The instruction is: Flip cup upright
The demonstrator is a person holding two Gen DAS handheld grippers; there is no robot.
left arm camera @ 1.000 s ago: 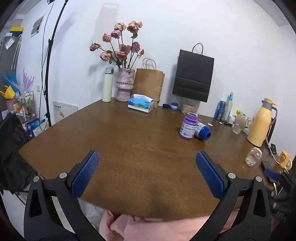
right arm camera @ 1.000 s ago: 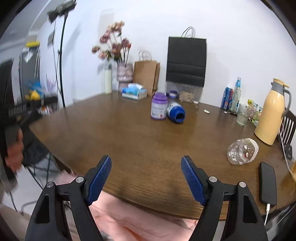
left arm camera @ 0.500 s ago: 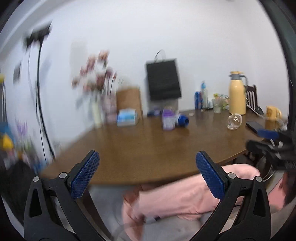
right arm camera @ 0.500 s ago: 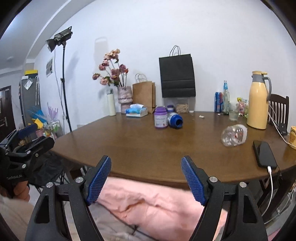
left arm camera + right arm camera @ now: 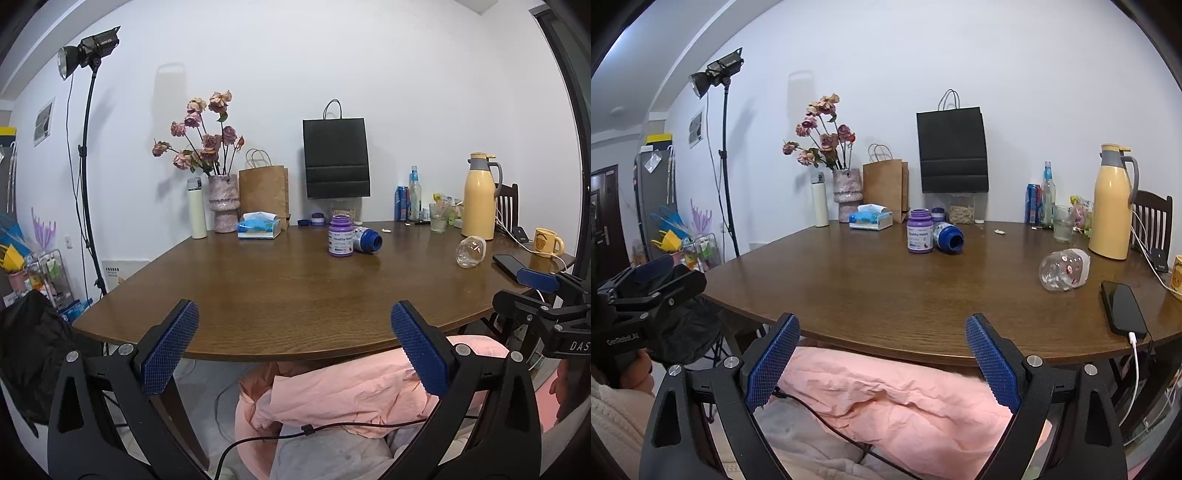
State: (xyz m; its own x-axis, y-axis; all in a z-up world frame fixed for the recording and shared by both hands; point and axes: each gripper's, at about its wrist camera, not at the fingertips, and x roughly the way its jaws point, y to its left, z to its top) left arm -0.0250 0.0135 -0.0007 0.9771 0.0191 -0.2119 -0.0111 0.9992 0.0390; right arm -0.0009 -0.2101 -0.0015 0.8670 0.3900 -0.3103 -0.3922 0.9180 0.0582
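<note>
Both jaws wide, empty; clear cup point(image 5: 1063, 272) on its side mid-right of worktop point(image 5: 886, 291), could roll into phone point(image 5: 1123, 312) if nudged.

Your table point(image 5: 886, 291) is brown wood with a smooth, faintly glossy top, and the cup point(image 5: 1063, 271) lying on it looks like clear plastic (glass is possible). Your gripper pads point(image 5: 168, 352) are blue with a rough, knurled texture on matt black plastic arms with bright metal screws. The two bags, brown point(image 5: 263, 192) and black point(image 5: 336, 158), are matt paper; the phone point(image 5: 1123, 306) is glossy black.
</note>
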